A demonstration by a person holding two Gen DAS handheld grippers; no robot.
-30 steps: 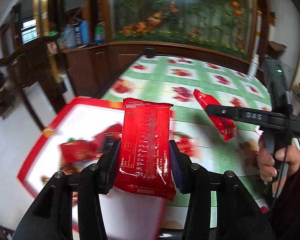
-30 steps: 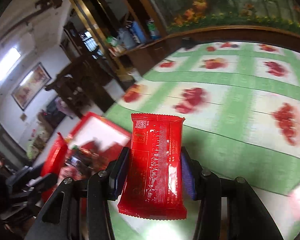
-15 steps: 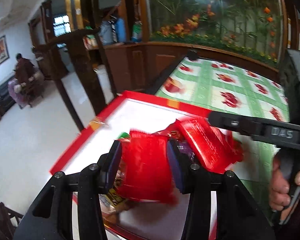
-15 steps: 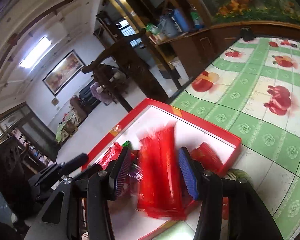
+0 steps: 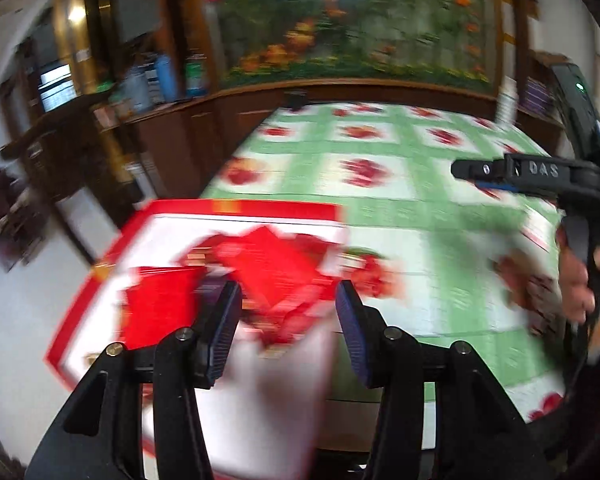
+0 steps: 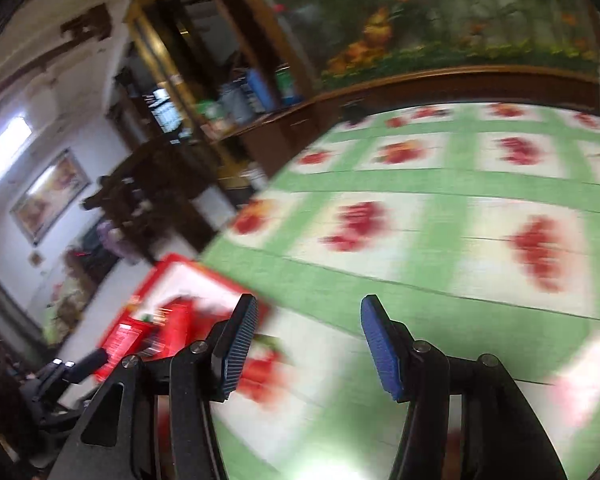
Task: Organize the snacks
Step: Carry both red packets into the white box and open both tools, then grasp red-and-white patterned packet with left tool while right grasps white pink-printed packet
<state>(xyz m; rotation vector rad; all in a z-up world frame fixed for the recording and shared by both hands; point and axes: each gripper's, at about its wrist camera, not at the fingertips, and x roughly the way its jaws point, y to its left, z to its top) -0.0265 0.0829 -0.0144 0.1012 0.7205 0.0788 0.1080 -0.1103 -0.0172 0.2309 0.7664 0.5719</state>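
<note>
Red packets (image 5: 272,276) in red-rimmed tray (image 5: 236,207)

Two wrist views, shared tablecloth (image 5: 380,216)

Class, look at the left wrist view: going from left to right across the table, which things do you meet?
Red-rimmed tray → red snack packets lying in it → bare green-and-white fruit-print tablecloth → right gripper → the hand holding it.
</note>
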